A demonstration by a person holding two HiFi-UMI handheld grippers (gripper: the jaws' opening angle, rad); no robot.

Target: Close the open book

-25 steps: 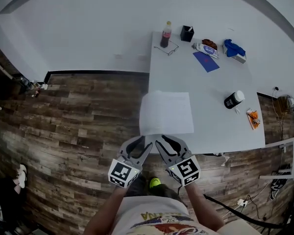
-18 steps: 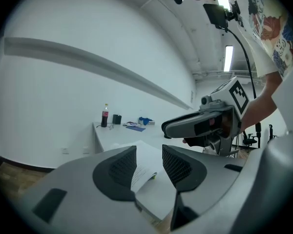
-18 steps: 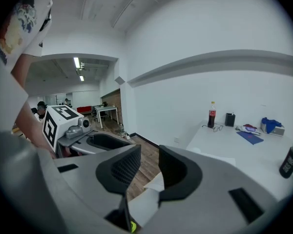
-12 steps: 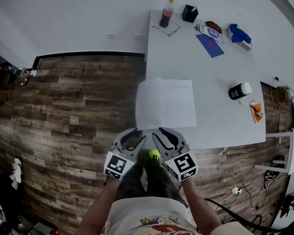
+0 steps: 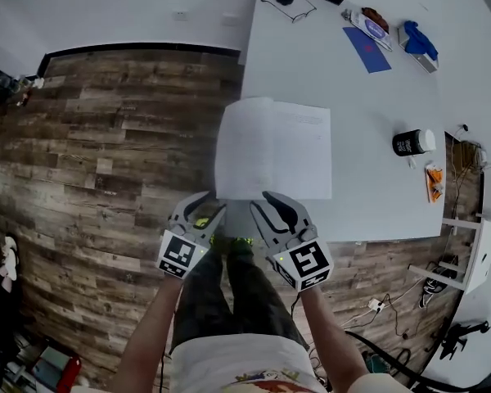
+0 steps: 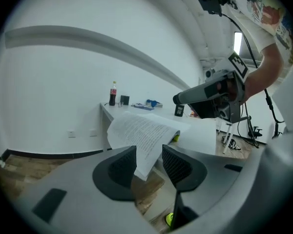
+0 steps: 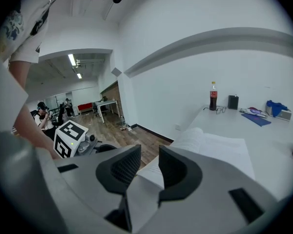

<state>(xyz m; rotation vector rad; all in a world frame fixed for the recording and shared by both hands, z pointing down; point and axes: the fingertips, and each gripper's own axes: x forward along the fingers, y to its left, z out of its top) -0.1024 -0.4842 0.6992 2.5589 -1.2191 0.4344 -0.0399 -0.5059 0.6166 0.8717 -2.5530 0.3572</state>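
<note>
Two tongs hover by the near-left corner of the table (image 5: 368, 146). The left gripper (image 5: 209, 207) has jaws apart, just opened wider, with the drooping page corner seen between them, unpressed. The right gripper (image 5: 264, 201) gapes empty. The open book (image 5: 274, 150) lies there, its left page overhanging the table's left edge.

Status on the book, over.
Left gripper open, jaws just widened, empty. Right gripper open, empty. Book open on table, left page overhangs edge. Path clear.
</note>
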